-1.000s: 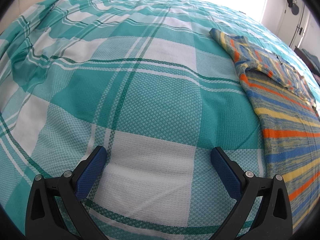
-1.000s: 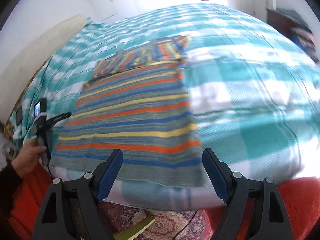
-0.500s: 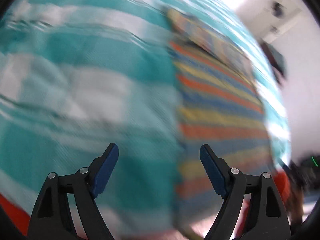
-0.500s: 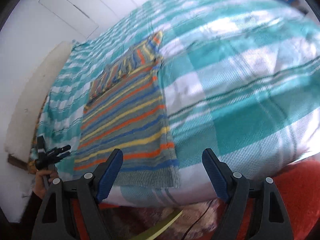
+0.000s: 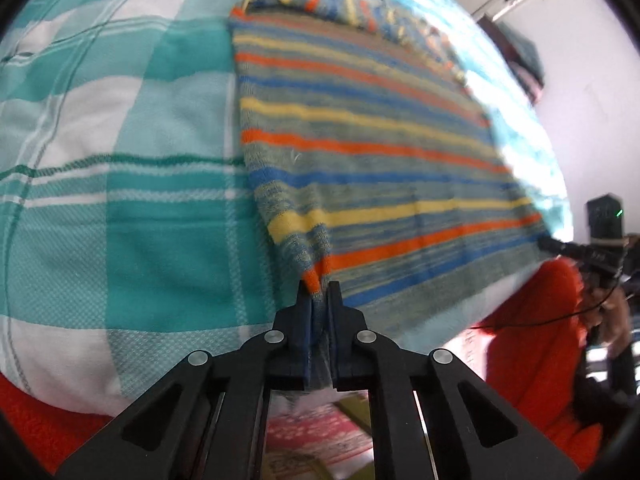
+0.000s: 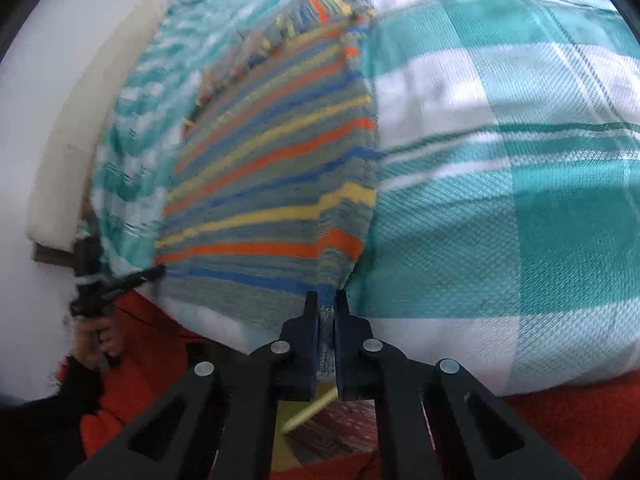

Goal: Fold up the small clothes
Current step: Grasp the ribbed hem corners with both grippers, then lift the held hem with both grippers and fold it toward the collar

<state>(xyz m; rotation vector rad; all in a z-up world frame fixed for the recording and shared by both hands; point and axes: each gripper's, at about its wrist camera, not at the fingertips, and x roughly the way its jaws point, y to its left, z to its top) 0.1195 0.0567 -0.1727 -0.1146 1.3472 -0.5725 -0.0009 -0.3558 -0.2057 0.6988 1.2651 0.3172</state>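
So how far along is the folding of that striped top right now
Done: the striped top lies flat on the checked bedcover, sleeves apparently tucked across the far end. In hand: the left claw and right claw are each shut on a near hem corner. Left: carrying the hem over toward the collar, then any further folds.

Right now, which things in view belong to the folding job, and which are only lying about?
Job: striped knitted sweater; left gripper and right gripper, each shut on its hem.

Lying about: teal checked bedspread; red fleece blanket; patterned rug.
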